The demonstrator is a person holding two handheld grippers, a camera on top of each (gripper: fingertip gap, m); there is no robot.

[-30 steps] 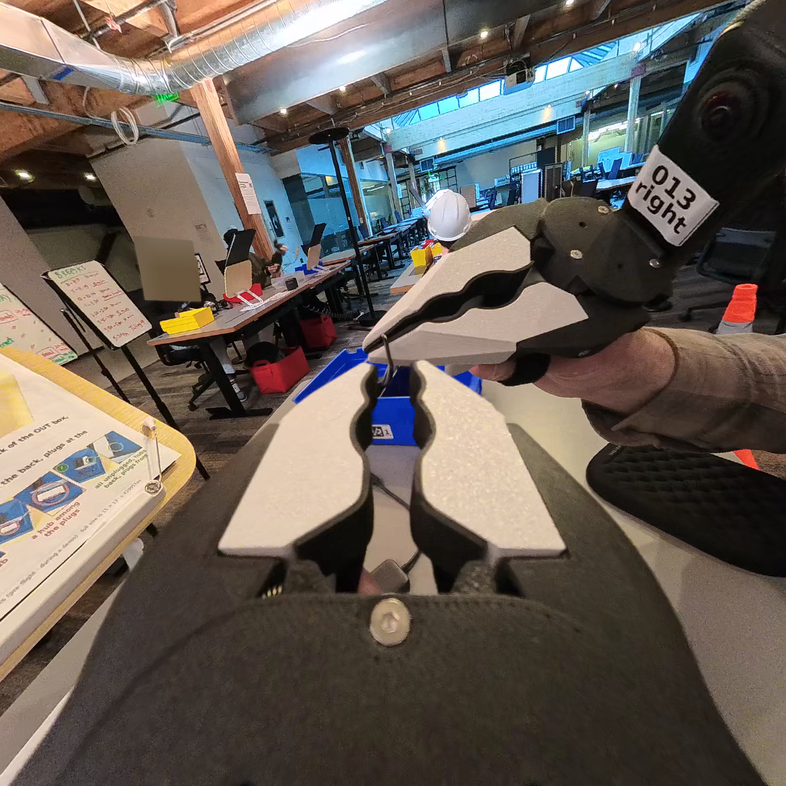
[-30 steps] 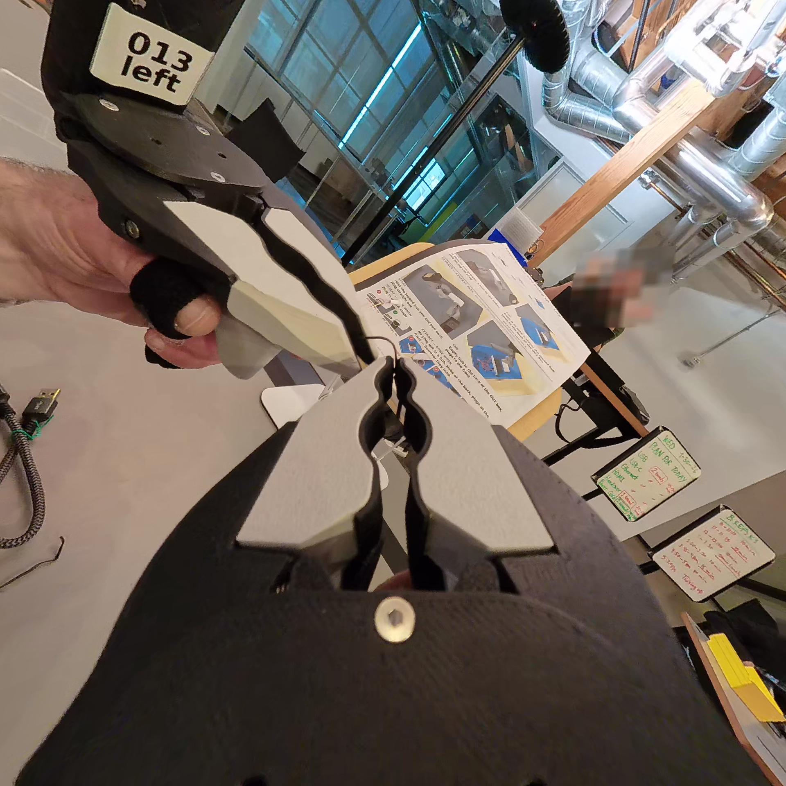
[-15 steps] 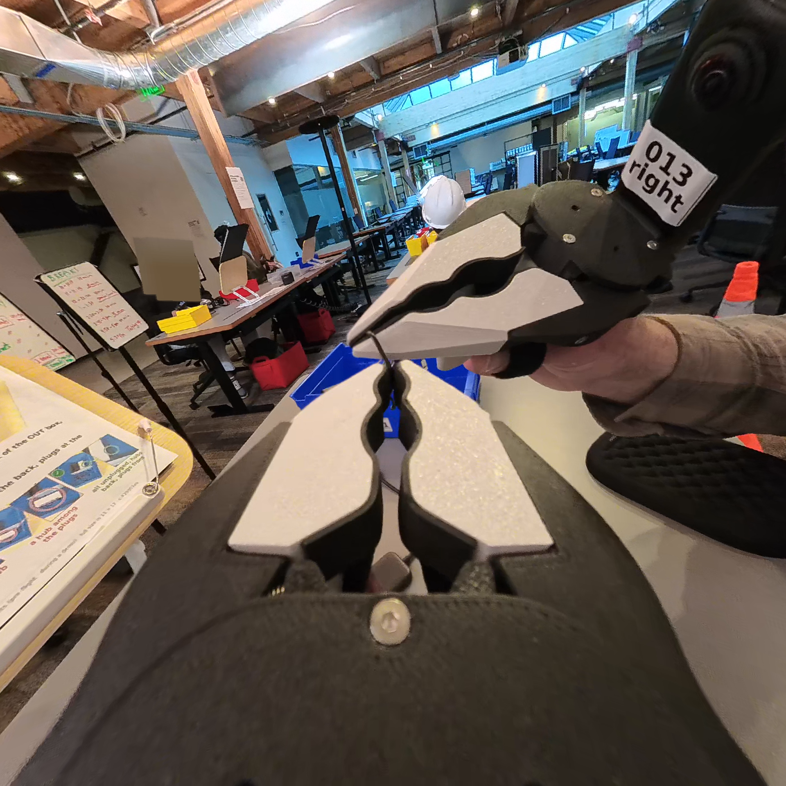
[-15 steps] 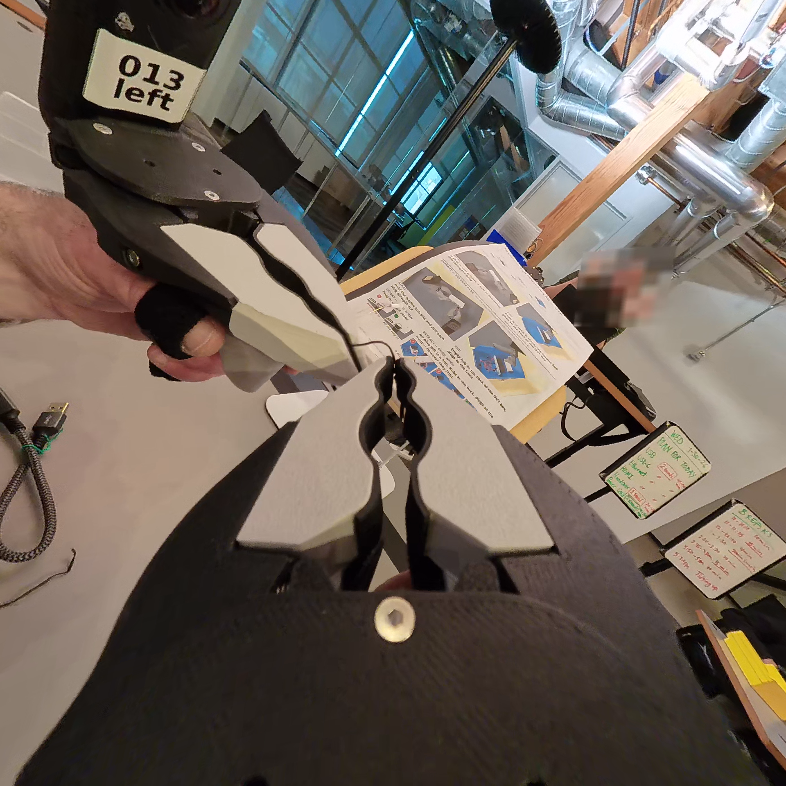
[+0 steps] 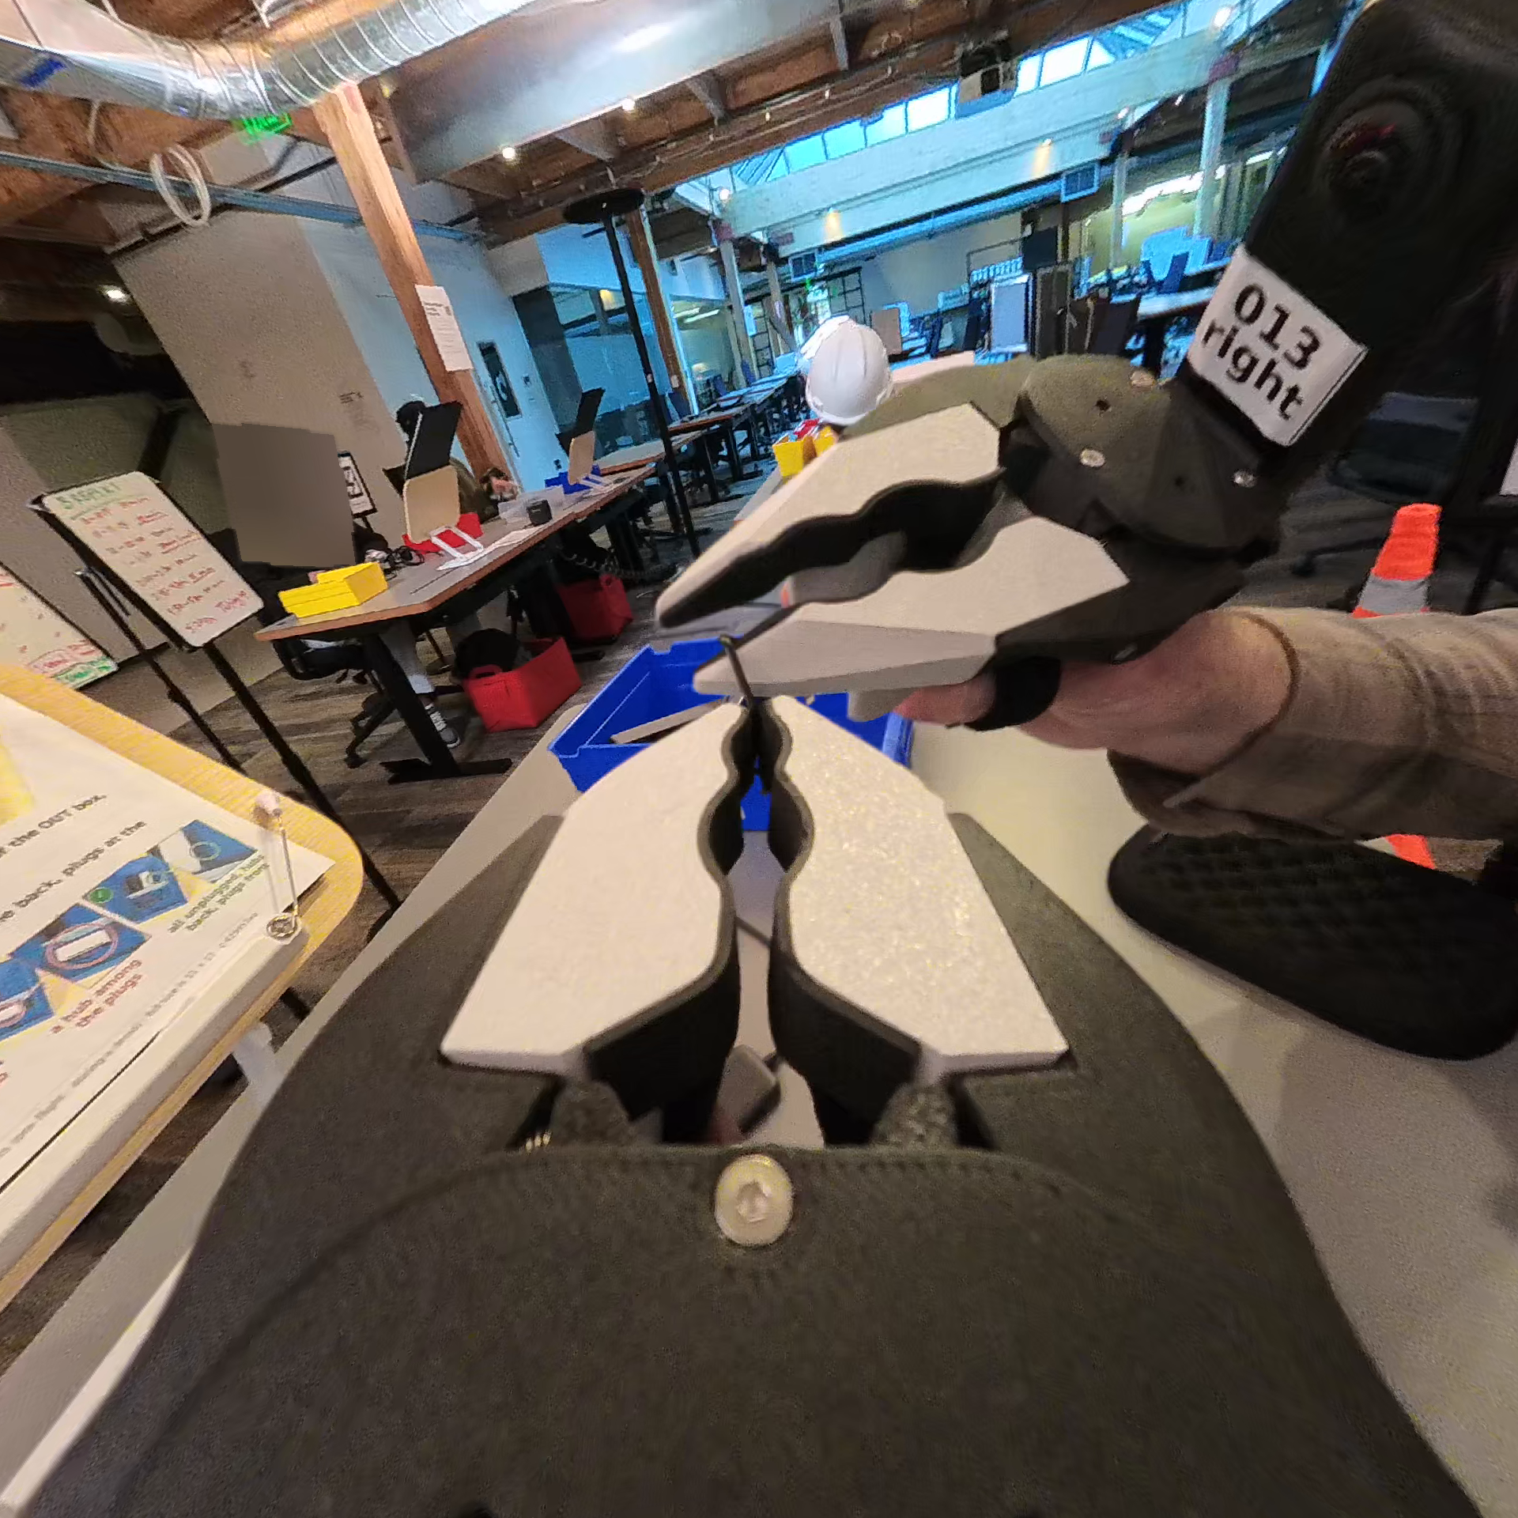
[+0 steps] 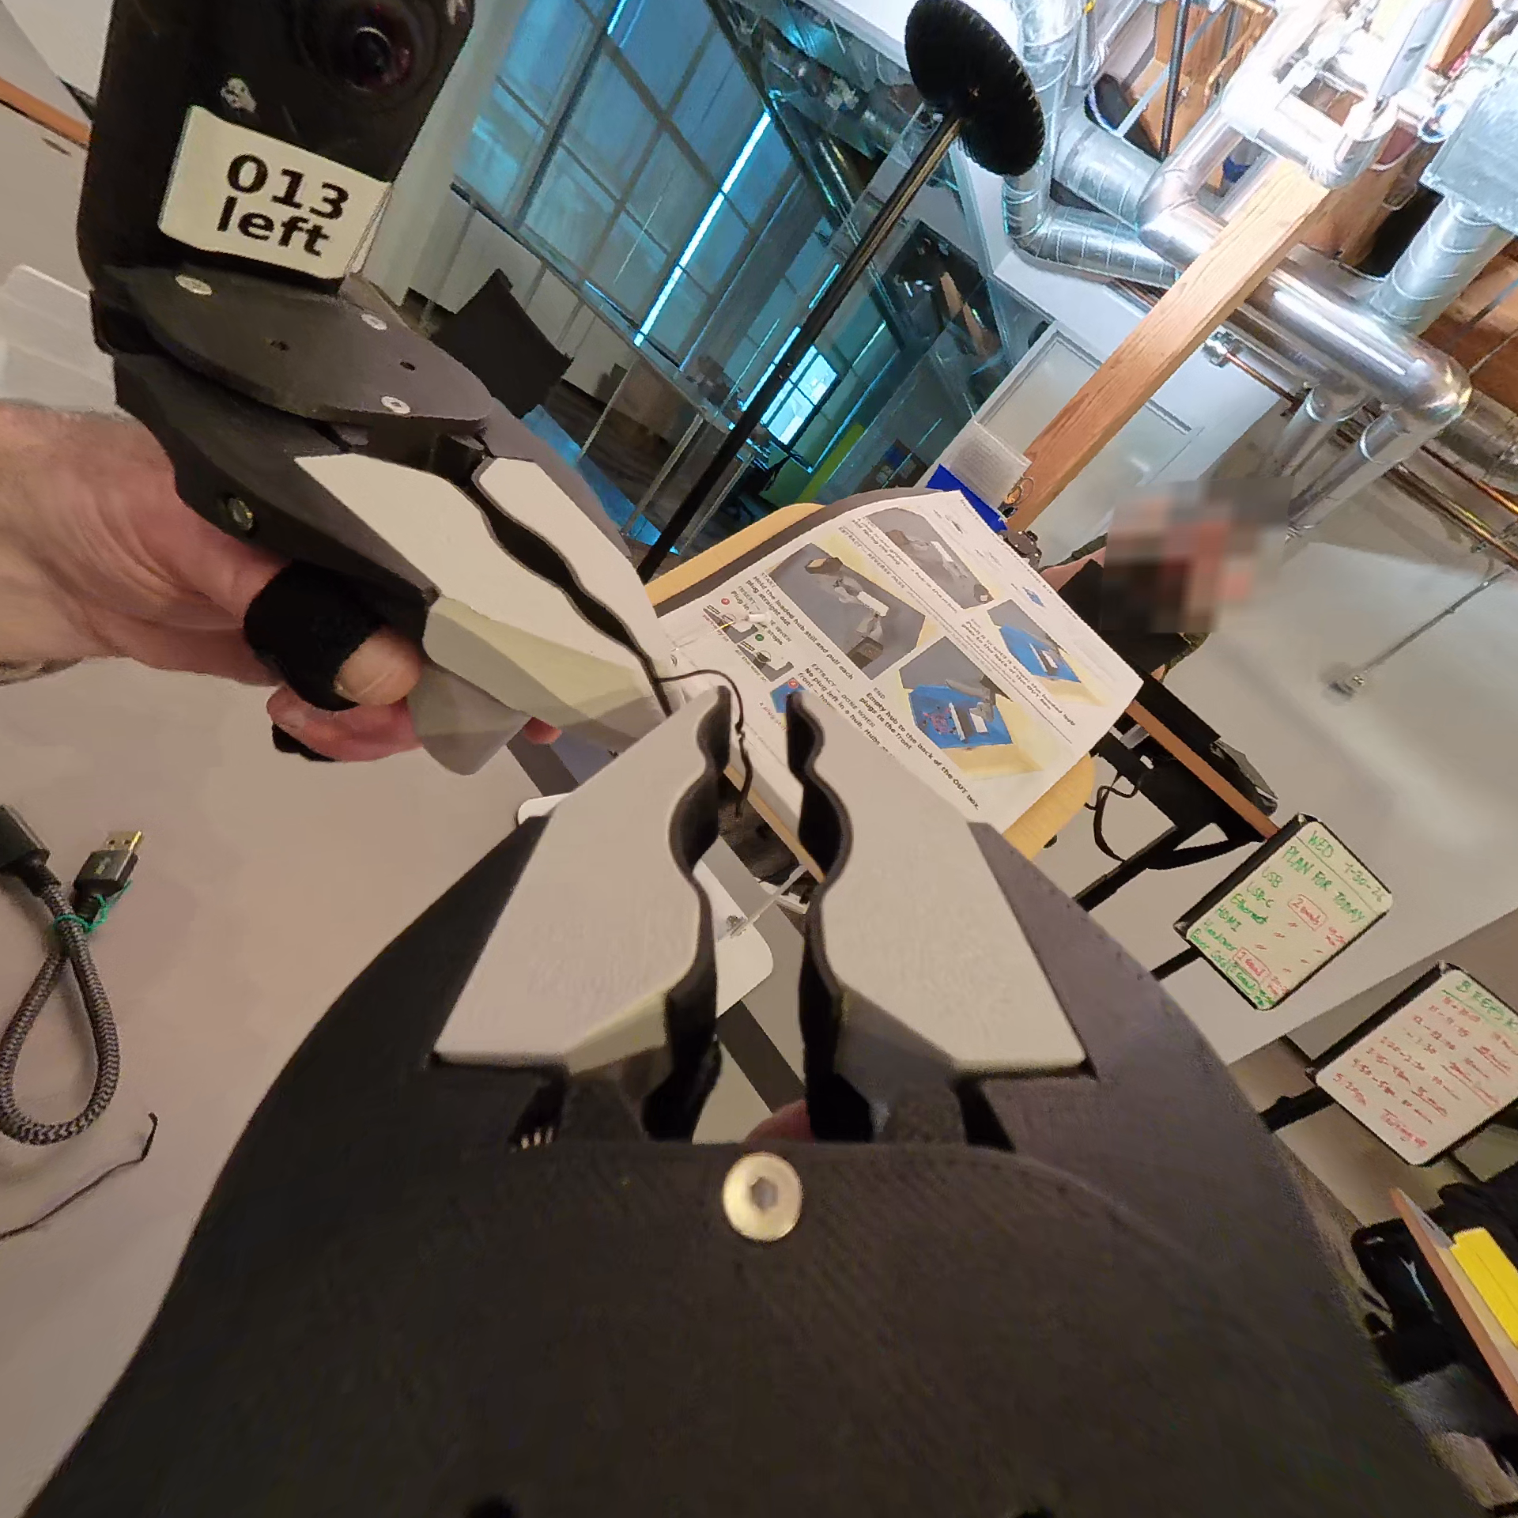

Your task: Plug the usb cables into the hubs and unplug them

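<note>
Black and hair-thin, a short bent piece of wire (image 5: 743, 686) is the only thing in hand in the left wrist view: the left gripper with grey wavy-edged fingers (image 5: 752, 723) has its tips pressed together on the lower end of it, held up in the air above the white tabletop (image 5: 1027, 788) and in front of a blue plastic bin (image 5: 624, 723), while the right gripper of the same make (image 5: 686, 649), held in a person's hand, comes in from the side with its tips a little apart around the wire's hooked upper end. In the right wrist view that gripper shows a narrow clear gap between its fingers and grips nothing; the wire only lies against the tip of one finger. The grey braided usb cable with its metal plugs (image 6: 49, 945) lies loose on the table, well apart at the left edge, and no hub can be made out in either view. The likely trouble is the wire itself: pinched only at the very tips, it could slip or spring away if the left grip eases, and it may snag on the right fingertip as the two part, delaying any plugging, which looks not yet begun
</note>
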